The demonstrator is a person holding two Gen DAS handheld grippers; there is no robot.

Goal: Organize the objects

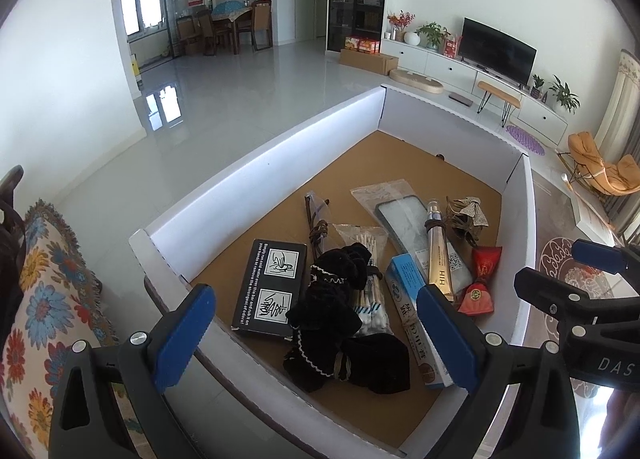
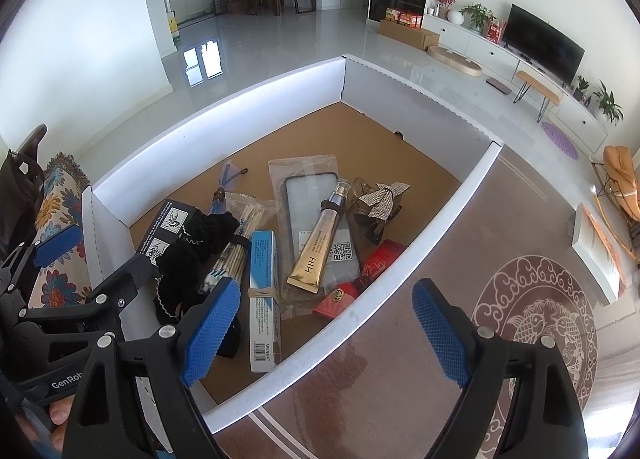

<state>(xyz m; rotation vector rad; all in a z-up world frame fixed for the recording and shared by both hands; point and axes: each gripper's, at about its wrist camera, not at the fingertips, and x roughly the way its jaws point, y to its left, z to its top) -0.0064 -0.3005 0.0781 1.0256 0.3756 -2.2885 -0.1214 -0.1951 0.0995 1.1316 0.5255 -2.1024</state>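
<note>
A shallow white box (image 1: 256,163) (image 2: 224,119) with a brown cardboard floor holds several items: a black card box (image 1: 270,287), a black lace cloth (image 1: 340,319) (image 2: 192,255), cotton swabs (image 1: 372,299), a blue-white toothpaste box (image 1: 416,307) (image 2: 262,287), a gold tube (image 1: 438,255) (image 2: 316,251), a bagged phone case (image 1: 404,215) (image 2: 308,187), a bow hair clip (image 1: 468,215) (image 2: 380,195) and red packets (image 1: 480,279) (image 2: 368,271). My left gripper (image 1: 316,335) is open above the box's near edge. My right gripper (image 2: 328,331) is open over the box's right wall. Both are empty.
The box sits on a patterned table top (image 2: 540,319). A floral cushion (image 1: 40,299) lies to the left. A TV (image 1: 500,47), white cabinet and an orange chair (image 1: 600,167) stand at the right; a dining table is far back.
</note>
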